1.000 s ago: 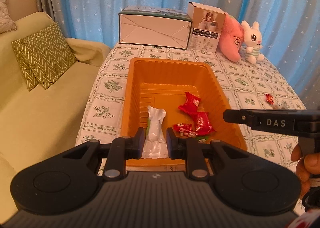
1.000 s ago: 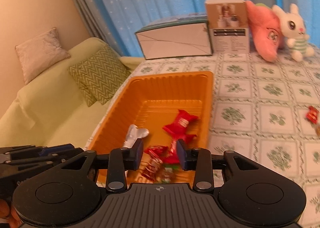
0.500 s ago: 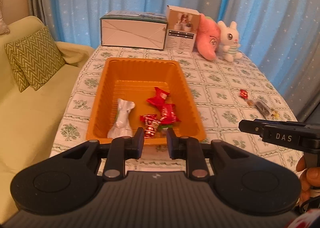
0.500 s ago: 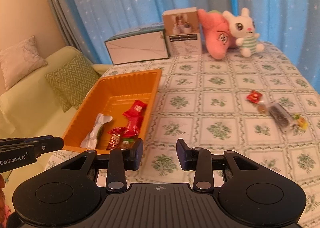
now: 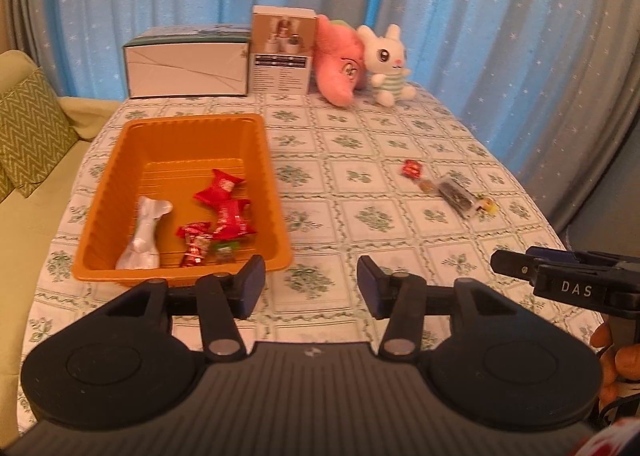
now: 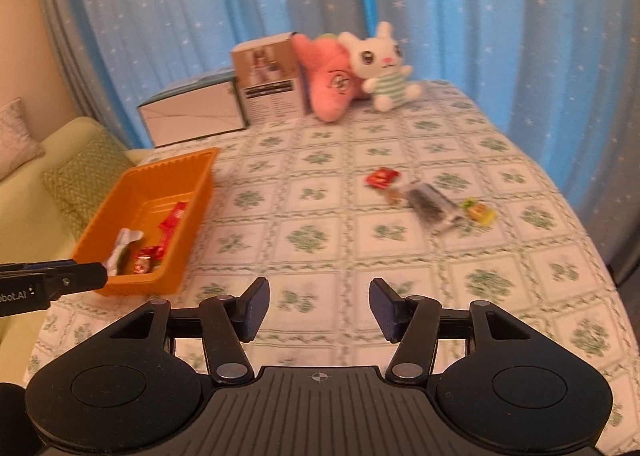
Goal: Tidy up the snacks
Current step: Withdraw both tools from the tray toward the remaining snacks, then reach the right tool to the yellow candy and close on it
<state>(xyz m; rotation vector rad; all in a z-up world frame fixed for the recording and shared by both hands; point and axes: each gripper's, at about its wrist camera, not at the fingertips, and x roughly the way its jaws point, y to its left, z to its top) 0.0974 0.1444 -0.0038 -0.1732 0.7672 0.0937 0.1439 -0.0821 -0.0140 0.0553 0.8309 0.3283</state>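
An orange tray (image 5: 276,192) (image 6: 196,216) sits at the table's left and holds a white packet (image 5: 146,234), red wrappers (image 5: 226,208) and small candies. Loose on the cloth to the right lie a red candy (image 5: 412,169) (image 6: 381,178), a dark clear-wrapped bar (image 5: 456,194) (image 6: 430,206) and a yellow candy (image 5: 486,207) (image 6: 478,212). My left gripper (image 5: 310,290) is open and empty, above the table's near edge just right of the tray. My right gripper (image 6: 318,310) is open and empty over the near middle of the table, well short of the loose snacks.
At the back stand a white box (image 5: 186,64), a small carton (image 5: 282,52), a pink plush (image 5: 340,62) and a white bunny (image 5: 386,64). A green sofa with a zigzag cushion (image 5: 28,132) lies left of the table. Blue curtains hang behind.
Both grippers pulled back from the tray and swung right over the table. Both opened wider, from narrow gaps to wide. The loose snacks came into view.
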